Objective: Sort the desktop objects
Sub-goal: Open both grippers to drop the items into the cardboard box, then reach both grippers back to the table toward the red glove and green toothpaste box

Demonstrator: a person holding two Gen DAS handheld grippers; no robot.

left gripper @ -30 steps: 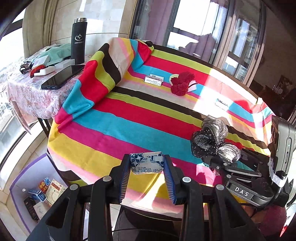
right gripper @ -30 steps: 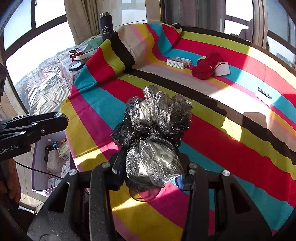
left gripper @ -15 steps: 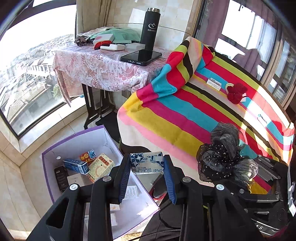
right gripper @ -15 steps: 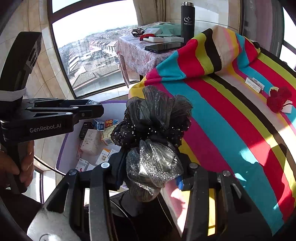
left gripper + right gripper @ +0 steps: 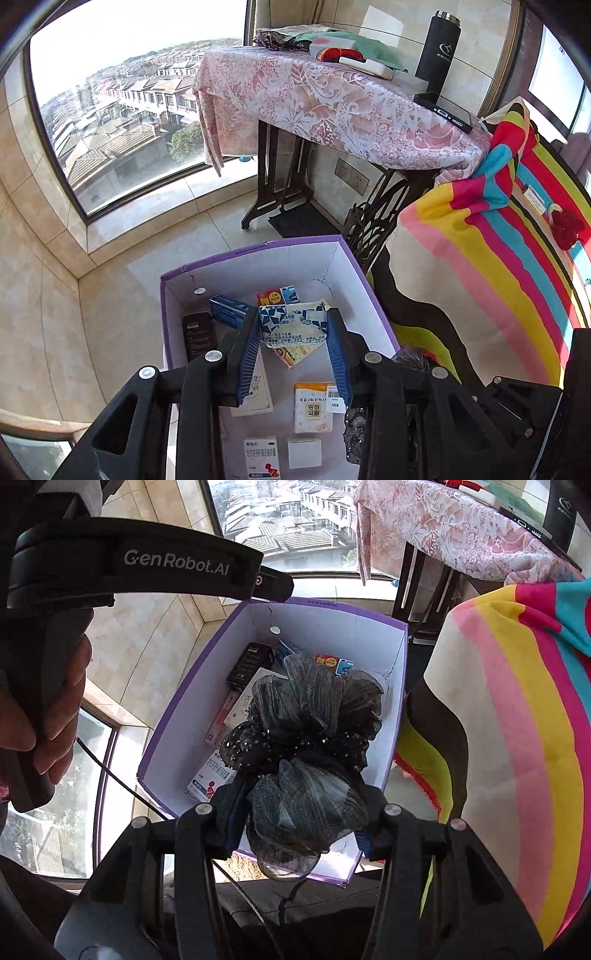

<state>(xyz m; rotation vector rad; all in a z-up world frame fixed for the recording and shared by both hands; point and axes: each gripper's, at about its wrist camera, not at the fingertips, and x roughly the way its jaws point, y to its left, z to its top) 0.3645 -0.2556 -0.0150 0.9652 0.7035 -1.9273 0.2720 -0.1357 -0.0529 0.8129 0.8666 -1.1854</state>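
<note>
Overhead, from both wrist views: one striped tablecloth in pink, yellow, cyan and magenta, hanging off the table edge at right. One side table under a pink lace cloth, carrying one black flask, one dark tablet and some folded fabric. One red flower trinket and one small white box lying on the stripes, well apart from the grippers.

Below, on the tiled floor beside the table: one purple-walled box, white inside, open-topped. Inside it, roughly nine small packages: one black carton, one blue carton, one red-and-blue carton, one white-and-orange packet, one plain white cube box, one white-and-blue medicine box, plus flat white and yellow ones partly hidden behind the fingers.

Left gripper held over the box, pointing down into it, blue-padded fingers clamped narrow on one blue-and-white patterned packet, above the contents and not touching them. Left hand wrapped around the handle, seen from the right wrist view.

Right gripper also above the box, near its close wall, fingers pinched on one black-and-silver mesh bow, ruffles fanned out over the box interior.
</note>
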